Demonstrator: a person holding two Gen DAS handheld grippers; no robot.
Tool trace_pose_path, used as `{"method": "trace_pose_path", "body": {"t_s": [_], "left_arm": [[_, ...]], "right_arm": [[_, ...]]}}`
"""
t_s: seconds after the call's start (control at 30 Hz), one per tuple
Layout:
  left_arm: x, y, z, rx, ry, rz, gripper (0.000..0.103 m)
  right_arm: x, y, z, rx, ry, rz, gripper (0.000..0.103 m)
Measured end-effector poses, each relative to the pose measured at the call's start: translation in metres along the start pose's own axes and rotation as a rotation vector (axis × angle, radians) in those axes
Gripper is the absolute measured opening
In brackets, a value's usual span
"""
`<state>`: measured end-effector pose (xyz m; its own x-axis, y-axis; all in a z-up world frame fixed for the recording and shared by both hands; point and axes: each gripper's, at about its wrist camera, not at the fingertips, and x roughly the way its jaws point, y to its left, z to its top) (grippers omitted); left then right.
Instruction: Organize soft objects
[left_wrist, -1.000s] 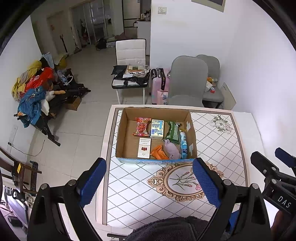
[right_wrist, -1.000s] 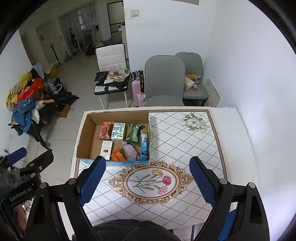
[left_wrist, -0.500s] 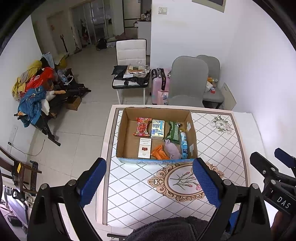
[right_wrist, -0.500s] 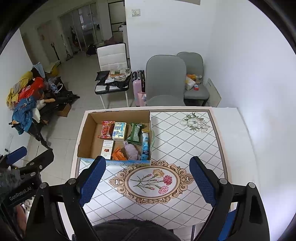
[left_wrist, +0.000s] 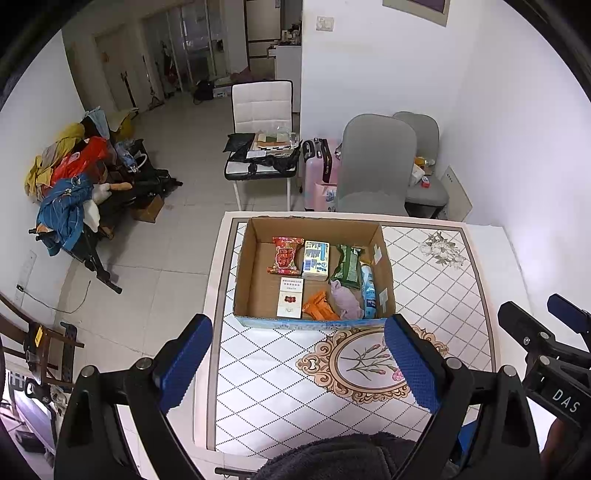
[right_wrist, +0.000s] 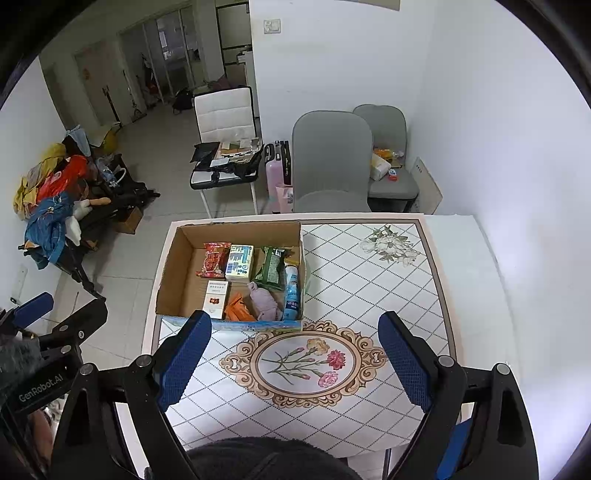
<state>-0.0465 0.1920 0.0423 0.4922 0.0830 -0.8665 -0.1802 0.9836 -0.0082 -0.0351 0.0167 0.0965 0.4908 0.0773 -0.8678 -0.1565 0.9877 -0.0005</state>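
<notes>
An open cardboard box (left_wrist: 255, 258) (right_wrist: 177, 266) stands on the table's far left part. In it lie a red snack packet (left_wrist: 285, 255), a blue-white carton (left_wrist: 316, 259), a green packet (left_wrist: 347, 266), a white-red box (left_wrist: 290, 297), an orange packet (left_wrist: 318, 306), a soft mauve cloth (left_wrist: 345, 300) (right_wrist: 263, 302) and a blue bottle (left_wrist: 368, 291). My left gripper (left_wrist: 299, 362) is open and empty, high above the table's near side. My right gripper (right_wrist: 295, 360) is open and empty at a similar height, to the right of the left one.
The table has a white diamond-pattern cloth (right_wrist: 369, 280) with a floral medallion (right_wrist: 303, 363). Two grey chairs (right_wrist: 332, 162) and a white chair (right_wrist: 227, 125) stand beyond it. A pink suitcase (left_wrist: 319, 173) and a pile of clothes (left_wrist: 66, 192) are on the floor.
Both views have shifted very slightly; the box and its contents have not moved. Both grippers stay open.
</notes>
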Motion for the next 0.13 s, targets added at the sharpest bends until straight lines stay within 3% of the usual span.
{"method": "trace_pose_path", "body": {"t_s": [0.13], "left_arm": [[-0.0029, 0.0017, 0.0037, -0.001, 0.000, -0.003, 0.095]], "right_arm": [[0.0002, -0.0008, 0.0010, 0.003, 0.000, 0.002, 0.094]]}}
